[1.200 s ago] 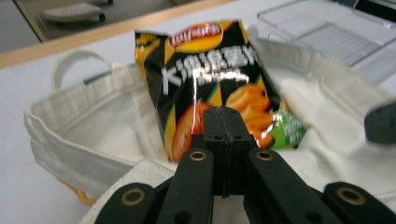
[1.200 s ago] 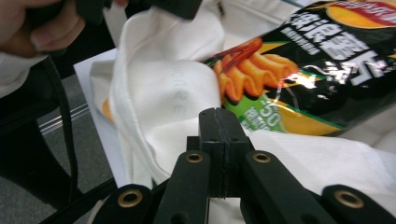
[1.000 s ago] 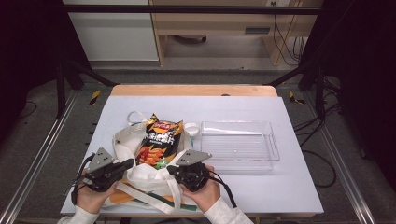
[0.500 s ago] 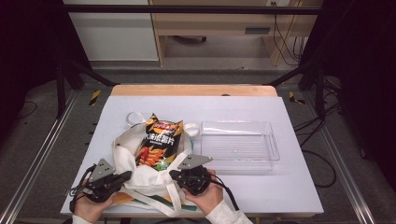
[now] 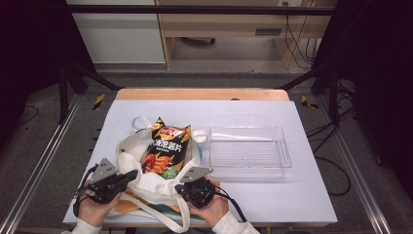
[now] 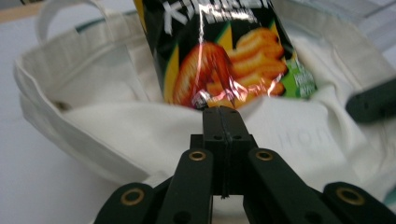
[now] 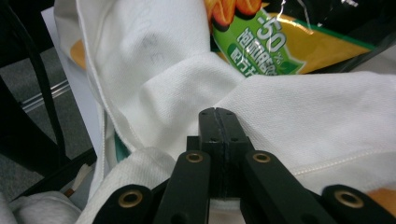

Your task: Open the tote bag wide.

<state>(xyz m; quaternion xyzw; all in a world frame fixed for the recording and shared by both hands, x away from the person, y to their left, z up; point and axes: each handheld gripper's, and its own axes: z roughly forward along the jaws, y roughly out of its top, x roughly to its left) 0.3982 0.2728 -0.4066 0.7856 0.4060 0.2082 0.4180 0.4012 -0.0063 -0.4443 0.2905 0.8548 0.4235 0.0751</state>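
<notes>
1. The lower end of the chip bag is hidden inside the tote; its upper end sticks out of the tote's mouth toward the far edge of the bench.
2. In the left gripper view the chip bag's top is cut off by the frame, and the far tote handle is blurred.
3. In the right gripper view, small grey print on the tote cloth is too faint to read; the chip bag's green corner with "-50" shows at the top.
4. The left tongs are pressed together, tips at the tote's rim just below the chip bag. Whether cloth is caught between them I cannot tell.
5. The right tongs are pressed together too, tips against a fold of tote cloth; a pinch cannot be confirmed.
6. In the high view both tongs sit near the bench's near edge, the left at the tote's left side, the right at its right side. Each is held by a hand, with the right hand partly under its gripper.
7. The tote lies toward the near left corner, holding the chip bag.
8. A clear tray lies right of the tote, close to it, near the bench's middle, with nothing seen in it.
</notes>
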